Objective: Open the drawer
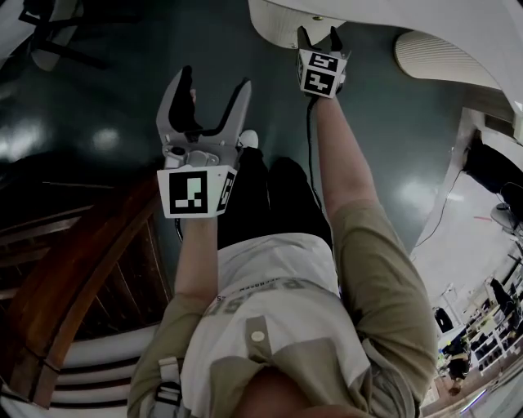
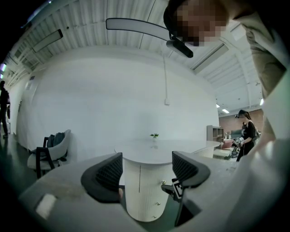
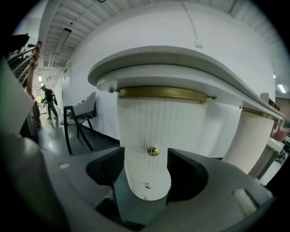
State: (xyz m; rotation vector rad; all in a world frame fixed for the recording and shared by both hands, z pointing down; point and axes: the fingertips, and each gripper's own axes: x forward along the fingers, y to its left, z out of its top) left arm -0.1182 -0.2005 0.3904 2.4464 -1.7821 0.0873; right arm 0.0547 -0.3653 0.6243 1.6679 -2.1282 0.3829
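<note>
A white ribbed pedestal (image 3: 144,131) under a white table top (image 3: 181,63) carries small brass drawer knobs one above the other. The top knob (image 3: 153,151) shows between the jaws of my right gripper (image 3: 146,162), still some way ahead of them. That gripper is open and holds nothing. In the head view the right gripper (image 1: 319,34) reaches toward the table's edge (image 1: 274,24). My left gripper (image 1: 215,82) hangs further back, open and empty. In the left gripper view the left gripper (image 2: 147,159) frames the pedestal (image 2: 140,190) from a distance.
A dark wooden stair railing (image 1: 73,261) runs along my left side. A chair (image 3: 79,115) stands left of the pedestal on the dark floor. A second ribbed pedestal (image 3: 247,140) holds up the table's right end. A person (image 2: 247,133) stands far off.
</note>
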